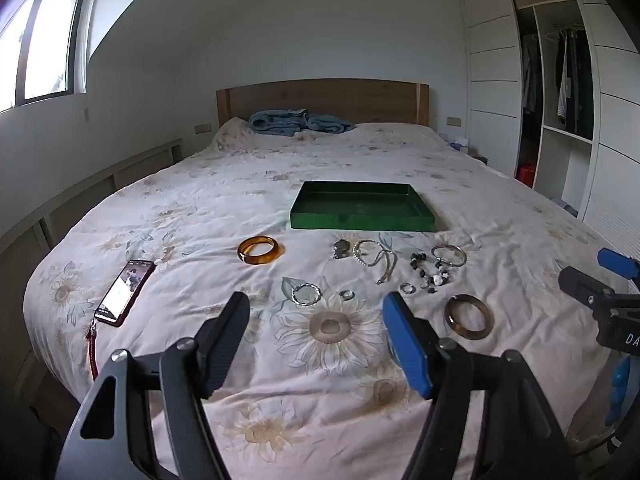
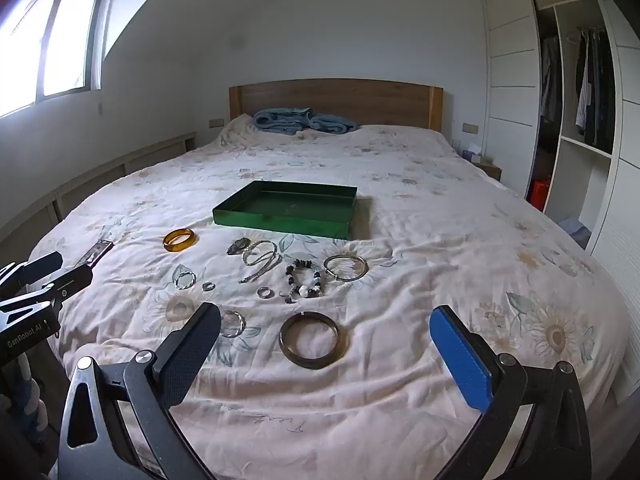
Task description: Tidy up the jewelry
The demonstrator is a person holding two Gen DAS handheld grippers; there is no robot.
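A green tray [image 1: 362, 222] [image 2: 280, 226] lies empty on the bed. In front of it lie an amber bangle [image 1: 260, 251] [image 2: 180, 239], a silver chain [image 1: 376, 258] [image 2: 260, 258], a beaded bracelet [image 1: 430, 270] [image 2: 304, 278], a silver bangle [image 1: 449, 255] [image 2: 345, 267], small rings [image 1: 346, 294] [image 2: 264, 292] and a dark bangle [image 1: 469, 316] [image 2: 313, 340]. My left gripper [image 1: 316, 308] is open and empty above the sheet, near a silver ring bangle [image 1: 306, 294]. My right gripper [image 2: 324, 324] is open and empty, with the dark bangle between its fingers' line.
A phone [image 1: 126, 292] with a red strap lies at the bed's left. A blue blanket [image 1: 298, 122] lies by the wooden headboard [image 1: 320, 100]. An open wardrobe [image 2: 576, 92] stands at the right, low cabinets at the left.
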